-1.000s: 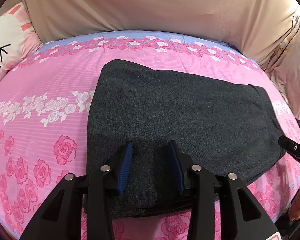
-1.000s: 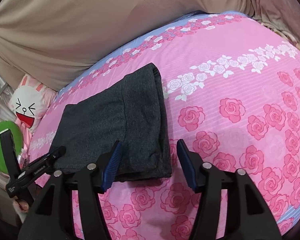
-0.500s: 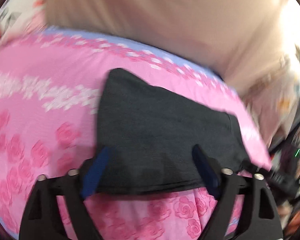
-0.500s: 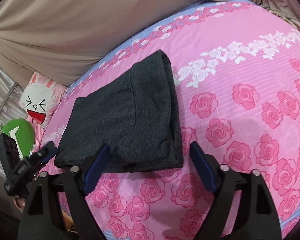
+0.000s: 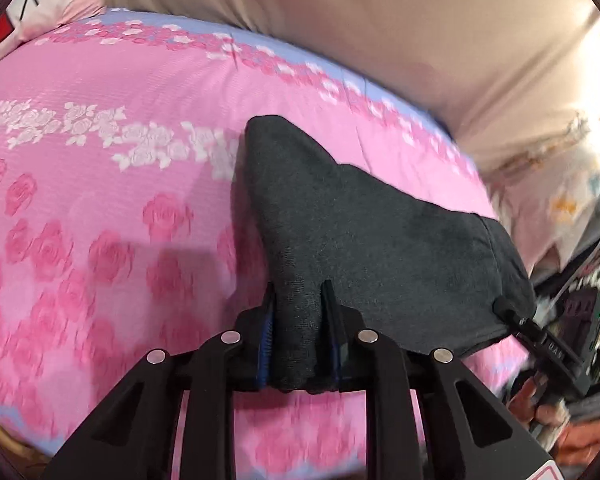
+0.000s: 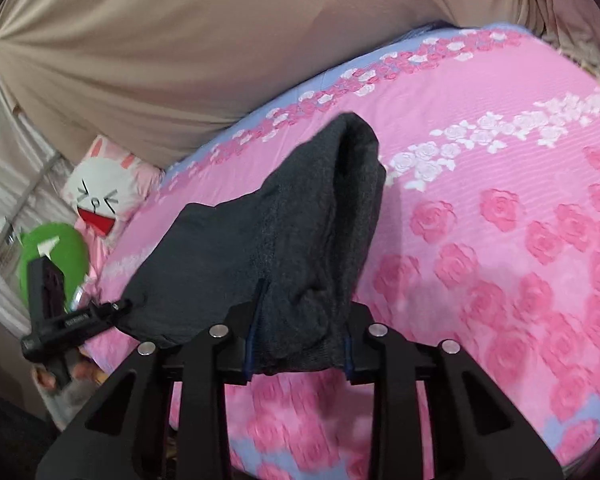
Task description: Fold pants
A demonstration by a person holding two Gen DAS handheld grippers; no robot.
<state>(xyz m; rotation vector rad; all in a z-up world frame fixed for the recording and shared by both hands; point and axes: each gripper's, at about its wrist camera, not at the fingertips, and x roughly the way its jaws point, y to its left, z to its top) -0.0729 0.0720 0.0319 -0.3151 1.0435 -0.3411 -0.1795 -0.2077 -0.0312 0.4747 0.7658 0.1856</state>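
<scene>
- Two hand-held grippers are each clamped on a near corner of the dark grey pants (image 5: 372, 240), which are folded into a compact slab on the pink rose-print bedsheet (image 5: 100, 184).
- In the left wrist view, the left gripper (image 5: 298, 320) sits at the lower centre of the frame; its jaws have just been closing and now pinch a bunched fold of the grey cloth between the blue-edged fingers (image 5: 265, 336).
- From that fold the fabric rises and spreads toward the upper middle and the right of the frame, lifted off the sheet at the near edge.
- At the right edge of the same view, the right gripper (image 5: 508, 314) shows as a black tip touching the far corner of the pants, with part of a hand (image 5: 540, 404) below it.
- In the right wrist view, that gripper's jaws have also just been closing; a thick wad of grey cloth fills the gap between them at the lower centre, and the pads press on it.
- The left gripper appears there at the lower left, its tip at the pants' other corner.
- Behind the bed a beige curtain (image 6: 180, 60) fills the upper frame.
- A white rabbit-face cushion (image 6: 100, 196) and a green round object (image 6: 54, 252) sit at the left of the right wrist view, beside the sheet's edge.
</scene>
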